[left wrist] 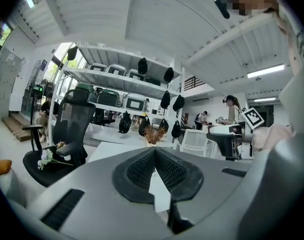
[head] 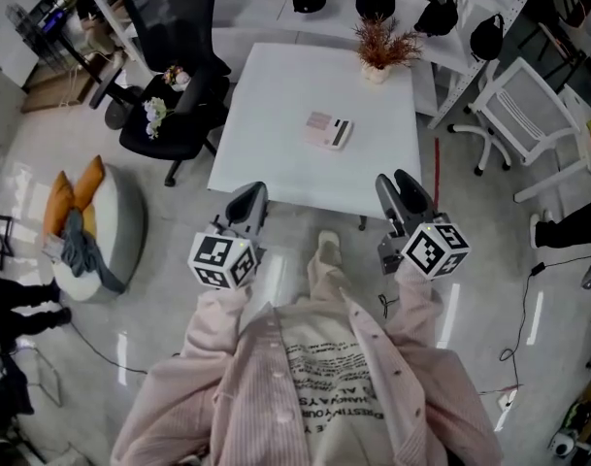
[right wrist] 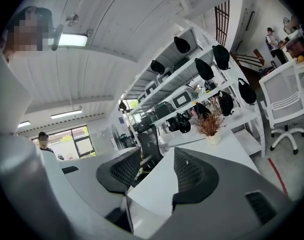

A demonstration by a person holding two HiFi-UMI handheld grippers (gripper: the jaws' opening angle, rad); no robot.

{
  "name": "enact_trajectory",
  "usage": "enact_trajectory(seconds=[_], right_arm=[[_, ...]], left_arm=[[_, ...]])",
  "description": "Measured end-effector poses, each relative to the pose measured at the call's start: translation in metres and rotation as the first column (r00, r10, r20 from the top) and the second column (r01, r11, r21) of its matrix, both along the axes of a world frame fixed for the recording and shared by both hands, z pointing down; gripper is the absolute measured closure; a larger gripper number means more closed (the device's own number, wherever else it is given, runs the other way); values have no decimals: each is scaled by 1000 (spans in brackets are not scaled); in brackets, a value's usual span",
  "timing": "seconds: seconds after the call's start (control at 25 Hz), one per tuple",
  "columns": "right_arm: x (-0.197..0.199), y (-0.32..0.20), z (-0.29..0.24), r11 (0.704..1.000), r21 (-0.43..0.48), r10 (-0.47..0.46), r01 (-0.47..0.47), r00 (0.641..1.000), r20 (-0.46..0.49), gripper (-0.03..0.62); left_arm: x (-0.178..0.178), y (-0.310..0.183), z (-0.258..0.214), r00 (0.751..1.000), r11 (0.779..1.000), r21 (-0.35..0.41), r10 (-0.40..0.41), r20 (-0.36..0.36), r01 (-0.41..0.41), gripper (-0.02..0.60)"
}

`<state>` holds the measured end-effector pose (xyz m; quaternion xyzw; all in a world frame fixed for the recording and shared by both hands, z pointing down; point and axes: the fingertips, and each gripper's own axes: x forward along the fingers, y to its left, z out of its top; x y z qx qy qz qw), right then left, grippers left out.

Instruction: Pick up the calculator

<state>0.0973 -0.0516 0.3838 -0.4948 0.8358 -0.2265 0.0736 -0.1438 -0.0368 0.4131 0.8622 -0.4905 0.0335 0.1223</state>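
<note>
The calculator (head: 329, 130), pinkish with a dark screen strip, lies flat near the middle of the white table (head: 276, 153). Both grippers hang over the floor, short of the table's near edge. My left gripper (head: 247, 205) is shut, its black pads pressed together with nothing between them (left wrist: 154, 151). My right gripper (head: 401, 195) stands open and empty, with a clear gap between its jaws (right wrist: 156, 161). The table top (right wrist: 211, 154) lies ahead in the right gripper view. Neither gripper view shows the calculator.
A potted dried plant (head: 377, 51) stands at the table's far edge. A black office chair (head: 174, 47) with flowers on its seat is at the left, a white chair (head: 523, 115) at the right. A round pouf (head: 96, 226) sits on the floor left. Shelves with black helmets run behind.
</note>
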Motion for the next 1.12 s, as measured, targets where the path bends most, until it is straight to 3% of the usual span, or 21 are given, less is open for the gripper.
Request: enact_trajectory(seconds=[0.6, 1.12], right_arm=[[0, -139, 56, 982, -161, -95, 96, 995, 11, 416], [-7, -210, 132, 917, -354, -179, 184, 983, 46, 416]], left_arm=[[25, -121, 47, 999, 988, -151, -47, -19, 43, 580], [47, -188, 113, 996, 948, -309, -86, -3, 81, 580]])
